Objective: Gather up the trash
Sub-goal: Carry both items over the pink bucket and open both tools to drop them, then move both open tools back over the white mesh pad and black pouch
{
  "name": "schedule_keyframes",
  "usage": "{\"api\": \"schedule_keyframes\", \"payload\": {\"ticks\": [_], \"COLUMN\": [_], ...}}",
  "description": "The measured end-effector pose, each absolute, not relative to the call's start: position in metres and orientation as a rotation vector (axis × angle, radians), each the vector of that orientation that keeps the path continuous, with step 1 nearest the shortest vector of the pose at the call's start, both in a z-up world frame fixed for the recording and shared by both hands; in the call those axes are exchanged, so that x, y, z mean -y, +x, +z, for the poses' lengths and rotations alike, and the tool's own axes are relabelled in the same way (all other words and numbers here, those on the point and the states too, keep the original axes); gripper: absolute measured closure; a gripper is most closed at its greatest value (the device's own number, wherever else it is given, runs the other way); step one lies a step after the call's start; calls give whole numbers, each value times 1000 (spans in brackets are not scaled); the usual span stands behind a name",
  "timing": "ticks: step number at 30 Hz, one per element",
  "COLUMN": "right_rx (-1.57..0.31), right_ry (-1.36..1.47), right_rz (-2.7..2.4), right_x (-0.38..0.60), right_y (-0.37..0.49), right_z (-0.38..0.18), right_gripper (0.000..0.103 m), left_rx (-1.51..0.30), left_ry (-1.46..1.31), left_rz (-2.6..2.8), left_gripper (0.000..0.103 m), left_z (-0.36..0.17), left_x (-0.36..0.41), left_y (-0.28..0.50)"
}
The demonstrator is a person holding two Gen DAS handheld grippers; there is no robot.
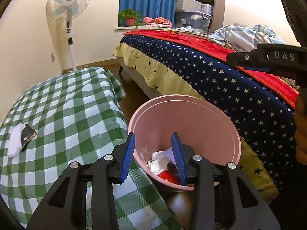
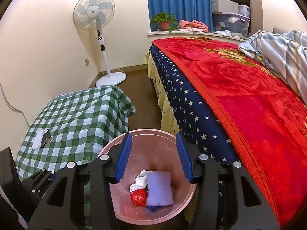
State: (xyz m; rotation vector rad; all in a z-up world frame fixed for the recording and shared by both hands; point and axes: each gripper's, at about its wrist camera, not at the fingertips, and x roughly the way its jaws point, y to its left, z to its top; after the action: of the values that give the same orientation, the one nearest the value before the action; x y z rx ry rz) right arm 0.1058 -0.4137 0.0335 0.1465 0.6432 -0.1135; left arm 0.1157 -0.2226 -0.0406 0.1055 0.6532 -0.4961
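A pink bin (image 1: 191,115) stands on the floor between the checked table and the bed. My left gripper (image 1: 153,154) hangs open over its near rim, with nothing between the blue pads. My right gripper (image 2: 153,153) is open too, straight above the bin (image 2: 153,141), its pads bare. Inside the bin lie a lavender pad (image 2: 160,188), a red wrapper (image 2: 139,197) and crumpled white paper (image 2: 140,179). On the table a white tissue (image 1: 15,141) and a dark wrapper (image 1: 28,136) lie side by side; the tissue (image 2: 38,139) also shows in the right wrist view.
The table has a green checked cloth (image 1: 67,105) and is left of the bin. A bed with a red blanket (image 2: 249,95) runs along the right. A standing fan (image 2: 94,9) is in the far corner. A person's hand (image 1: 301,134) holds the other gripper at the right edge.
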Motion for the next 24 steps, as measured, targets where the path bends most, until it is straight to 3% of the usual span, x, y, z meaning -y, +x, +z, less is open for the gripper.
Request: {"api": "schedule_keyframes", "payload": {"ticks": [24], "right_rx": [-598], "right_ry": [121], "right_rz": [12], "right_x": [342], "right_y": [118], "right_z": [56], "right_gripper": [55], "left_rx": [-633], "left_ry": [1], "left_rz": [-305], "left_gripper": [64], "left_z": [-35], "left_x": [154], "left_y": [132]}}
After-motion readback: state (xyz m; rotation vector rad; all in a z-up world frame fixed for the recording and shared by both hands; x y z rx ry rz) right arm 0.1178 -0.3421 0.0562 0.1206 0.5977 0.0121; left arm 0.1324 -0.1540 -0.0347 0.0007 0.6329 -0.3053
